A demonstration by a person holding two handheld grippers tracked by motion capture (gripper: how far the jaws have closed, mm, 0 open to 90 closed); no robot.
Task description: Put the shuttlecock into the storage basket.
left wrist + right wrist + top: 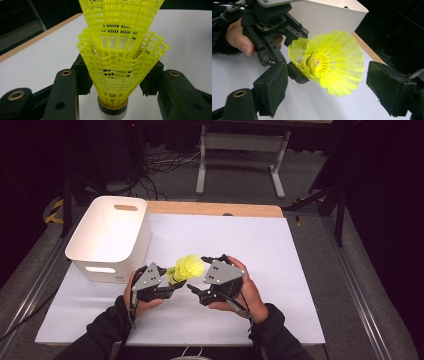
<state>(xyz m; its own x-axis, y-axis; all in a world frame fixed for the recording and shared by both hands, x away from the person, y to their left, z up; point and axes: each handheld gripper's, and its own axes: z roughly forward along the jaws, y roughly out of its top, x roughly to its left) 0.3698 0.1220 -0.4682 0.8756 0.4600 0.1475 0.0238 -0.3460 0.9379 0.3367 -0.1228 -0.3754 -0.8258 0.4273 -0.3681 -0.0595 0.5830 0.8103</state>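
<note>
Two yellow mesh shuttlecocks [189,267] are nested one inside the other, held above the white table sheet [260,250]. My left gripper [117,77] is shut on the skirt of the inner-end shuttlecock [112,75], whose white cork base [112,111] points back toward the camera. The second shuttlecock [337,62] sticks out of the first with its skirt flared wide. My right gripper [332,87] is open, its jaws standing on either side of that flared skirt without touching it. In the high view the left gripper [172,282] and right gripper [201,275] face each other.
A white plastic bin [110,237] with handle slots stands at the table's left, just behind the left hand. The wooden table edge [215,209] runs along the back. Beyond it are a metal frame stand [240,150] and cables on the floor.
</note>
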